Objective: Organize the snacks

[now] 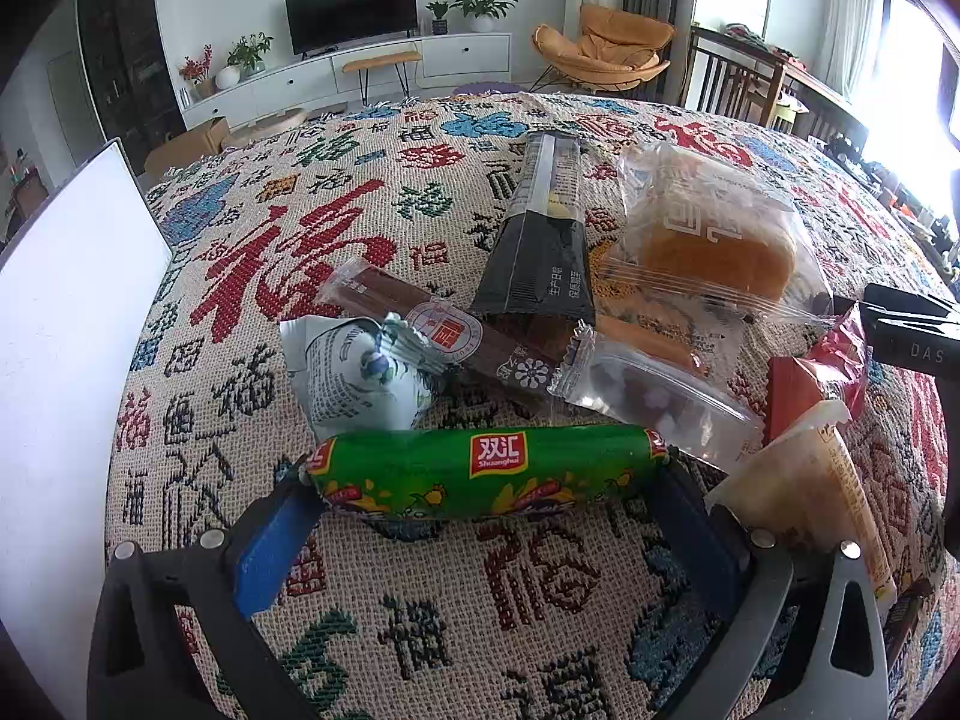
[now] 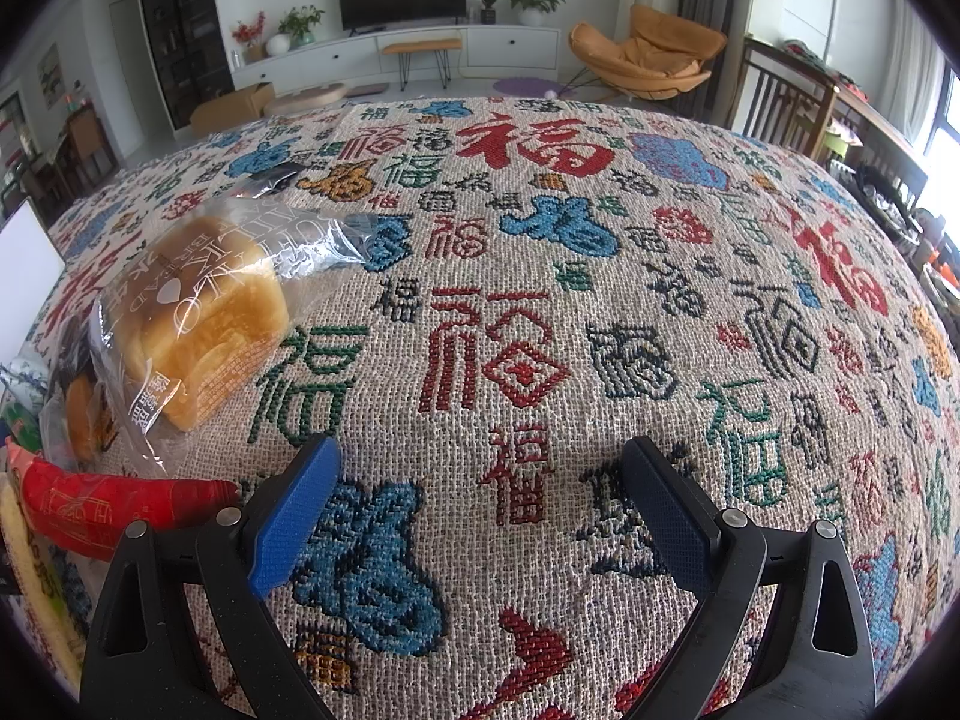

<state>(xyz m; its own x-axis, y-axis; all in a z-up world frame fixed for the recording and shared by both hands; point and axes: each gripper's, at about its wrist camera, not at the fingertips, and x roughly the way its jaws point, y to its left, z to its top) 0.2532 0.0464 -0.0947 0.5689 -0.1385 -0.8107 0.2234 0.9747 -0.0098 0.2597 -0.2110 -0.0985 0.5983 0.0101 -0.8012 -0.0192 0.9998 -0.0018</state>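
Observation:
A green Shuanghui sausage [image 1: 420,474] lies crosswise on the patterned cloth, right between the tips of my left gripper [image 1: 486,483]. That gripper is spread wide open, with the sausage ends at its blue pads [image 1: 270,546]. Behind it lies a pile of snacks: a bread loaf in a clear bag [image 1: 714,252], a black triangular pack [image 1: 540,258], a brown bar [image 1: 444,324], a white-and-blue packet [image 1: 354,384], a clear pack of dark sweets [image 1: 654,402] and a red packet [image 1: 822,372]. My right gripper [image 2: 480,480] hovers open over bare cloth, the bread loaf [image 2: 198,318] to its left.
A white board [image 1: 60,360] stands along the table's left edge. A cream-yellow packet [image 1: 804,480] lies beside my left gripper's right finger. The woven cloth [image 2: 600,300] stretches bare to the right. Beyond the table are a TV unit, an orange chair and wooden chairs.

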